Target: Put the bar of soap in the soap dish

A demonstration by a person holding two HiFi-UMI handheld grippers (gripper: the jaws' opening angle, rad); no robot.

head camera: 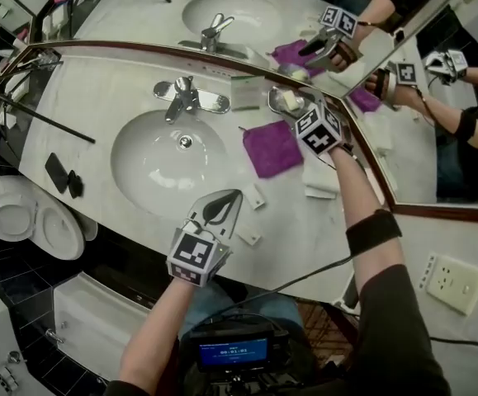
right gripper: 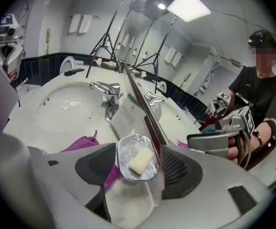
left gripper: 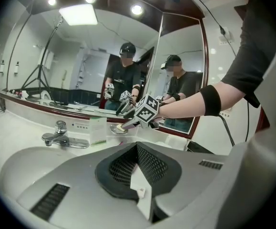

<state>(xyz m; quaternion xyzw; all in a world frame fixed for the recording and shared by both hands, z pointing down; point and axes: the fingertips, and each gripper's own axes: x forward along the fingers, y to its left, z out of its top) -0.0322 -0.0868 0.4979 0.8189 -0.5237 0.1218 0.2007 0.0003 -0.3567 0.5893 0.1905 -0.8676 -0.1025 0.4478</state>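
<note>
Task appears complete: the pale rectangular bar of soap [right gripper: 141,160] lies in the oval metal soap dish [right gripper: 124,149]. The right hand-held gripper [right gripper: 138,170] is spread over it, gripping nothing. The left hand-held gripper [left gripper: 137,168] is pressed together.

Soap dish [head camera: 281,99] partly behind right gripper [head camera: 300,110]

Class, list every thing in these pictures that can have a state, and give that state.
Soap bar, lying in the soap dish.
Left gripper, shut on a paper scrap.
Right gripper, open, jaws either side of the dish.
Tap, no water running.
Purple cloth, spread flat beside the sink.
</note>
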